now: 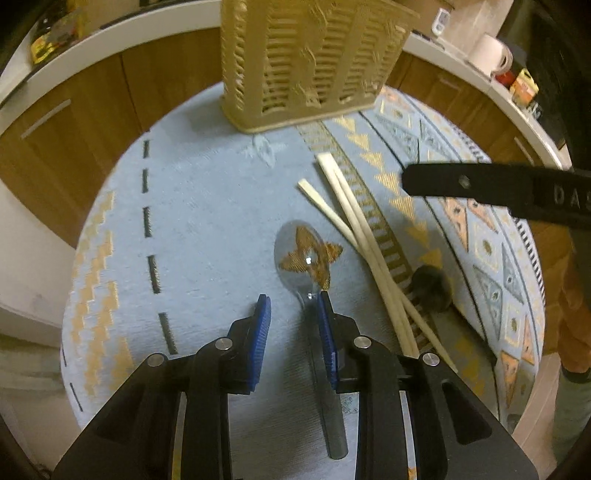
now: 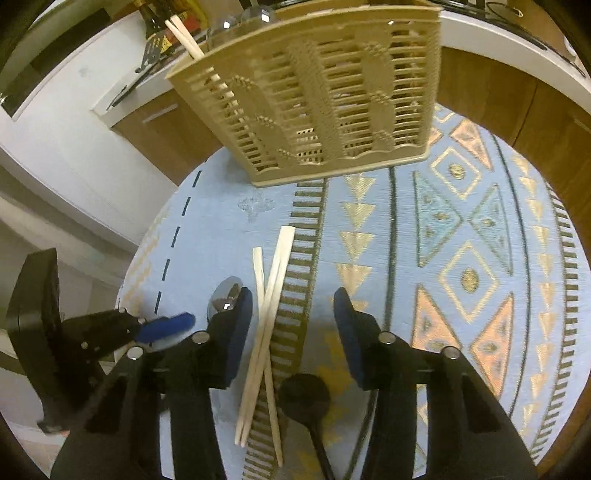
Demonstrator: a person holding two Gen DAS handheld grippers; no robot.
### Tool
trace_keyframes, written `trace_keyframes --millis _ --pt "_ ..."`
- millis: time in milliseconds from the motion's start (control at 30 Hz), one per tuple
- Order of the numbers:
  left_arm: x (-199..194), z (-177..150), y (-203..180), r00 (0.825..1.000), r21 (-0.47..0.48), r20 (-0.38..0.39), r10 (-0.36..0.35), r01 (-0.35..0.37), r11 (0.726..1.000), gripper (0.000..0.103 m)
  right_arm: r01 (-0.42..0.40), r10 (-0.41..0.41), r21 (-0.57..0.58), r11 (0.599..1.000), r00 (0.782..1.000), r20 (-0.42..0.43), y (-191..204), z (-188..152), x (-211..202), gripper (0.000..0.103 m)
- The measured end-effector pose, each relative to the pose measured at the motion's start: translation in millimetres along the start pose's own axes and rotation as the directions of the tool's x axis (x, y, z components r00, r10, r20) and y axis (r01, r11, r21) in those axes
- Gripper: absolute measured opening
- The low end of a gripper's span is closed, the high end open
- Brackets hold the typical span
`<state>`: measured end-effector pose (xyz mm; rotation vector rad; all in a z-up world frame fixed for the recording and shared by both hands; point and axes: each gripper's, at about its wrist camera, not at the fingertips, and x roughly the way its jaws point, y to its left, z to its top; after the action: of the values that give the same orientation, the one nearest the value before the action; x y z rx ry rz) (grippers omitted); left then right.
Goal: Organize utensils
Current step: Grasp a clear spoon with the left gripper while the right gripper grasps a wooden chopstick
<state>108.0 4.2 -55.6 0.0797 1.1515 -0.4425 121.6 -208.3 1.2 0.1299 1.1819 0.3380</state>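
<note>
A beige slatted utensil basket stands at the far side of the table; in the right wrist view it holds a chopstick. A metal spoon lies on the cloth, its handle running between the fingers of my open left gripper. Three wooden chopsticks lie crossed beside it, and a dark ladle lies to their right. My right gripper is open above the chopsticks and the ladle. The spoon bowl shows by its left finger.
The round table carries a blue patterned cloth. Wooden cabinets with a white counter curve behind it. A paper roll and small boxes stand on the counter at right. The left gripper also shows in the right wrist view.
</note>
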Motion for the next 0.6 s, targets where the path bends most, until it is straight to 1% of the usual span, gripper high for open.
trace_keyframes --millis 33,133,200,367,433,500,600 --pt "-1 0 -2 1.000 0.006 0.004 0.007 -0.008 1.000 0.024 0.005 -0.005 -0.003 1.000 1.000 -0.006 2 1 4 0.037" --pt "2 4 -10 1.000 0.024 -0.005 0.026 -0.026 0.999 0.023 0.013 -0.013 -0.004 1.000 1.000 -0.029 7 6 16 0.037" --pt "3 6 -14 0.999 0.034 -0.008 0.033 -0.033 0.999 0.022 0.020 -0.020 -0.003 1.000 0.999 -0.043 10 10 25 0.034" --pt "5 8 -23 0.997 0.050 0.005 0.073 -0.073 0.996 0.021 0.020 -0.019 0.020 1.000 0.998 -0.057 12 16 41 0.031" --pt "6 7 -28 0.996 0.057 0.017 0.090 -0.091 0.994 0.020 0.021 -0.020 0.023 1.000 0.998 -0.059 12 16 43 0.026" --pt "6 6 -30 0.994 0.058 0.027 0.107 -0.108 0.992 0.016 0.034 -0.033 0.017 0.999 0.998 -0.062 15 16 49 0.023" --pt "4 5 -30 0.993 0.044 0.034 0.109 -0.110 0.993 0.012 0.046 -0.046 0.006 0.999 0.997 -0.067 18 13 55 0.017"
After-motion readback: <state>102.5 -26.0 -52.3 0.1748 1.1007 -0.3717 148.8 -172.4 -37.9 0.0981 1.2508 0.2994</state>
